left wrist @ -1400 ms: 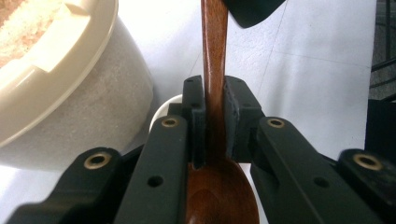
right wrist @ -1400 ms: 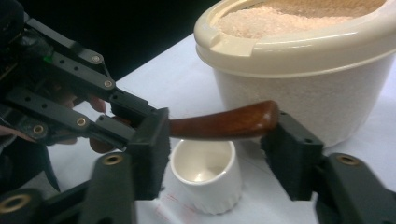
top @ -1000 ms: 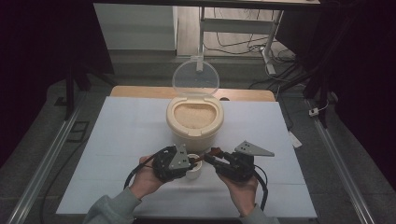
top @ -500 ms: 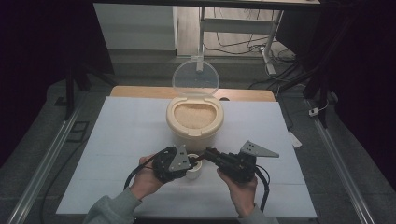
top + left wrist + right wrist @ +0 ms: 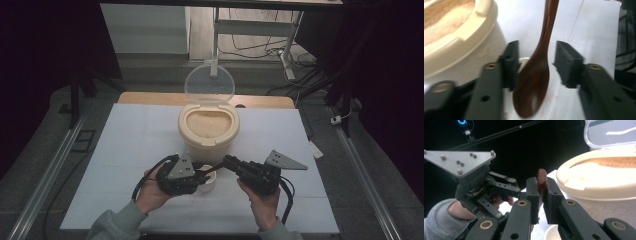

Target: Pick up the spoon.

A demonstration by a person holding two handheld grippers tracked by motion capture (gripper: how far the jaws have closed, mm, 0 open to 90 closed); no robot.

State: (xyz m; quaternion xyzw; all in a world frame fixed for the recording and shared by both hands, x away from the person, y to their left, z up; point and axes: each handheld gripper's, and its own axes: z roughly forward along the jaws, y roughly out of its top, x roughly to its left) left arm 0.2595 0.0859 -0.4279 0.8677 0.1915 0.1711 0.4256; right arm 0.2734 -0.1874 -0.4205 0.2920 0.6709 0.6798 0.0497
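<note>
The white desk point(image 5: 125, 150) carries a large cream rice container point(image 5: 208, 131) in its middle; the container is full of pale brown grain and its clear round lid point(image 5: 209, 84) stands open and upright at the far rim. On the near side of the container, touching or almost touching its wall, stands a small white cup point(image 5: 206, 180), between the two hands of the person. The left tongs point(image 5: 199, 176) point toward this cup from the left, and the right tongs point(image 5: 223, 162) reach toward it from the right. The dark brown wooden spoon point(image 5: 536, 75) lies between the two tongs, above the cup. In the left gripper view the bowl of the spoon is between the jaws of the left tongs, which have just been opening: there is a gap on both sides and the pads do not press on it. In the right gripper view the jaws of the right tongs point(image 5: 542, 195) are closed tight on the handle end of the spoon point(image 5: 541, 178), whose tip rises a little above the pads.
</note>
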